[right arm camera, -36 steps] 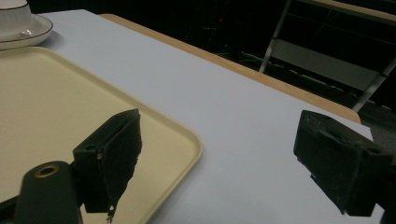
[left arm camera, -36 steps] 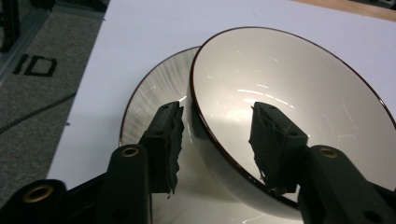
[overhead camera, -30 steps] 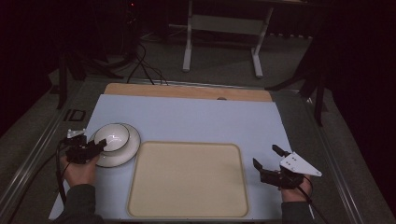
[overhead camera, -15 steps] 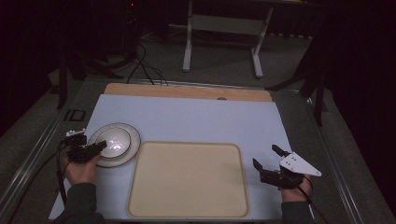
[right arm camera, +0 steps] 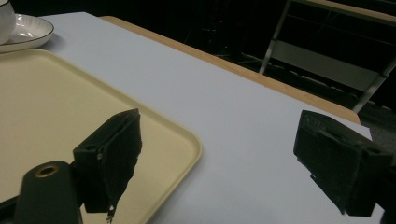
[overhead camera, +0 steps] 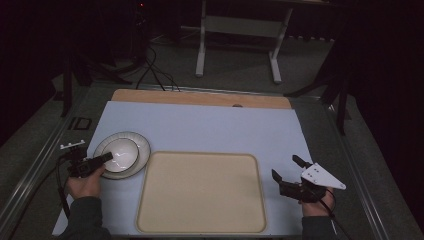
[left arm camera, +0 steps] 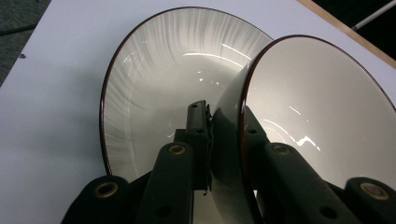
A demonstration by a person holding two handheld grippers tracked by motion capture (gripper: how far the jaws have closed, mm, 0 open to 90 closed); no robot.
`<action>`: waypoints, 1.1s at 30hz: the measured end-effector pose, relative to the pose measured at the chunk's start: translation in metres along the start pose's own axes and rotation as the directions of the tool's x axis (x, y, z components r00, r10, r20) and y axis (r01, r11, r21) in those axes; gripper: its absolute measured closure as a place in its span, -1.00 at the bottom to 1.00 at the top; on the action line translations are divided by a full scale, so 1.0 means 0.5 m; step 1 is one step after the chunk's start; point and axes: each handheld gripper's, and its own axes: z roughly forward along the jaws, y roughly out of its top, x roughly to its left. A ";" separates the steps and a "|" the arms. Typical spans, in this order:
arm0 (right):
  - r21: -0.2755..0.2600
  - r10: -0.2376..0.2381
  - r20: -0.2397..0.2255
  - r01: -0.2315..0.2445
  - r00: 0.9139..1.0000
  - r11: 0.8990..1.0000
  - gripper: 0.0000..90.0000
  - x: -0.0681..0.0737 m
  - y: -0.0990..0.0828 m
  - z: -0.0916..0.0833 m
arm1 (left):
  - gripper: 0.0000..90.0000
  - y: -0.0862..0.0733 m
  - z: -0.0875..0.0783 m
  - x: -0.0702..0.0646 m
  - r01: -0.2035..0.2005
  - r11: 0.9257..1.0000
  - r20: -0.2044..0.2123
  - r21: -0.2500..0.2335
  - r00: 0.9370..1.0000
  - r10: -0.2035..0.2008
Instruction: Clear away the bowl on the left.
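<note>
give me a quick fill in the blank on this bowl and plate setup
1. The left gripper is shut on the rim of the ____.
2. The bowl sits on a ____.
3. The right gripper has its jaws ____, with nothing between them.
4. The beige tray carries ____.

Missing words: bowl; plate; open; nothing

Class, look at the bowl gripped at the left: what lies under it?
The bowl sits on a streaked plate, its wall pinched by the left gripper. The plate's middle beneath the bowl is covered.

left hand-held gripper: black, brass screws, trailing cable | right hand-held gripper: black, grey three-cornered plate | sleeves: dark
</note>
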 end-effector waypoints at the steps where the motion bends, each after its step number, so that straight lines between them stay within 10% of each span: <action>1: 0.000 0.000 0.000 0.000 1.000 1.000 -0.67 0.000 0.000 0.000 | 0.78 0.000 0.000 0.000 0.000 1.000 0.000 0.000 1.000 0.000; 33: -0.009 0.009 0.007 -0.009 1.000 1.000 -0.67 -0.003 0.000 -0.004 | 0.78 0.005 -0.035 -0.017 -0.013 0.996 0.086 -0.085 0.996 0.021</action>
